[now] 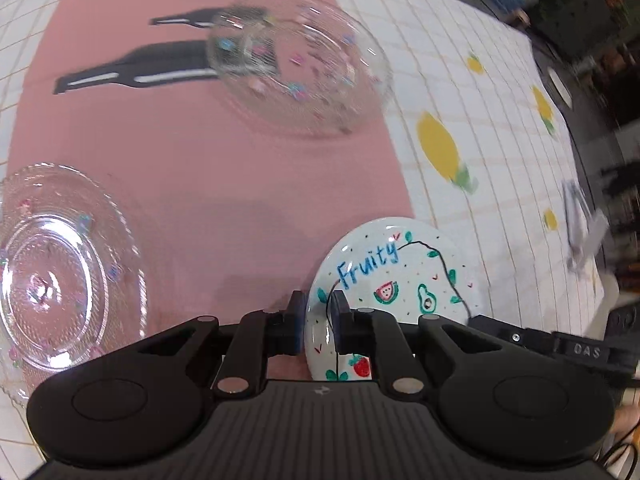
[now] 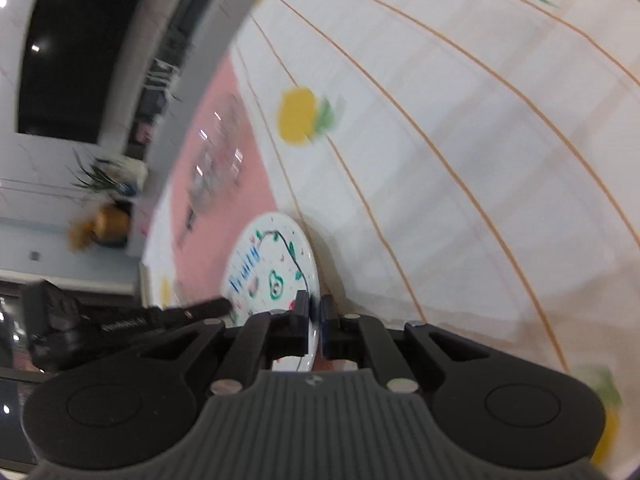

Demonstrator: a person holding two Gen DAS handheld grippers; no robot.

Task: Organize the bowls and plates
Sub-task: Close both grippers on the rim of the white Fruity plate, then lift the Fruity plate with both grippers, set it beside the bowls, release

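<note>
A white plate (image 1: 404, 276) with "Fruity" lettering and fruit drawings is held tilted above the table. My left gripper (image 1: 318, 300) is shut on its near-left rim. My right gripper (image 2: 315, 304) is shut on the same plate (image 2: 276, 256) at its other rim; its black body shows at the plate's right in the left wrist view (image 1: 560, 346). A clear glass bowl (image 1: 300, 64) with coloured specks sits on the pink mat (image 1: 200, 168) further off. A clear patterned glass plate (image 1: 64, 276) lies at the mat's left edge.
Black tongs (image 1: 132, 72) lie on the mat to the left of the glass bowl. The white lemon-print tablecloth (image 1: 480, 120) covers the table. The table edge runs along the right, with dim room clutter beyond it.
</note>
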